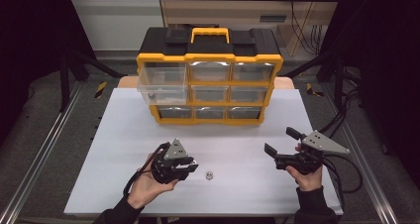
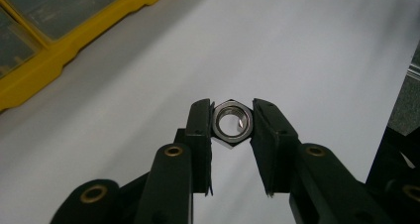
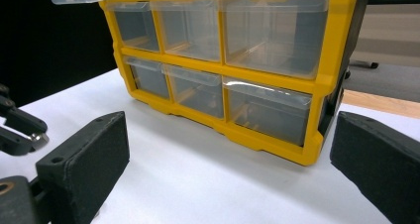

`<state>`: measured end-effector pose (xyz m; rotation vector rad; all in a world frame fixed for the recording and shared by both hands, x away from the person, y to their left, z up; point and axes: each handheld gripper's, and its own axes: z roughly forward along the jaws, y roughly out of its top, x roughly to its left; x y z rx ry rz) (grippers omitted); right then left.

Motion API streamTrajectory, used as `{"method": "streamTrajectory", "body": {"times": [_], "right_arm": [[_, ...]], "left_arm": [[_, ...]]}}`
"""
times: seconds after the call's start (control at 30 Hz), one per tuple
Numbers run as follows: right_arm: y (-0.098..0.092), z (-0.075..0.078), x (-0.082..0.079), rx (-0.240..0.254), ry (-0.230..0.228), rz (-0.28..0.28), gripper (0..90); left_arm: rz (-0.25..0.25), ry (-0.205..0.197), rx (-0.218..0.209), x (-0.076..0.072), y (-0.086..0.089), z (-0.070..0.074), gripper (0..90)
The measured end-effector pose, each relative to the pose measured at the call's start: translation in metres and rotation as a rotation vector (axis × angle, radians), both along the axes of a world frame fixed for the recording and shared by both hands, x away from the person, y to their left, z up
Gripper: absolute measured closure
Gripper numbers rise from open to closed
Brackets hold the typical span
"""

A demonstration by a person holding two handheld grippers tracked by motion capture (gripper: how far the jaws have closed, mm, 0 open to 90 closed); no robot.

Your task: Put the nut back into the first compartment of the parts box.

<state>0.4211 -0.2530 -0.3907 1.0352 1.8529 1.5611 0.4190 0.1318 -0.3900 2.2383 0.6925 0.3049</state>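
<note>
The left gripper (image 2: pixel 232 116) is clamped on a steel nut (image 2: pixel 231 123), held off the white table (image 1: pixel 237 184) by its flat sides. A second nut (image 1: pixel 209 174) lies on the table just beside that gripper. The right gripper (image 1: pixel 280 142) hovers with its jaws wide apart, holding nothing, facing the yellow drawer cabinet (image 1: pixel 208 75), whose top-left drawer (image 1: pixel 161 80) is pulled out. No readable writing or brand shows.

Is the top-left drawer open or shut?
Open: the top-left drawer juts forward past the organizer's yellow frame, unlike the other drawers, which sit flush.
</note>
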Motion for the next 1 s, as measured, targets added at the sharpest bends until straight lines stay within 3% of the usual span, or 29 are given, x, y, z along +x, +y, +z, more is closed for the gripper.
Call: {"method": "streamTrajectory", "body": {"times": [0.27,0.53,1.0], "right_arm": [[0.0,-0.001,0.001,-0.008,0.001,0.002,2.2],[-0.001,0.0,0.0,0.0,0.002,0.0,2.1],[-0.001,0.0,0.0,0.003,0.0,-0.003,2.1]], "left_arm": [[0.012,-0.03,-0.03,0.0,0.008,0.019,69.4],[0.031,-0.085,-0.038,0.003,0.012,0.048,69.4],[0.046,-0.141,-0.026,0.005,0.018,0.086,69.4]]}}
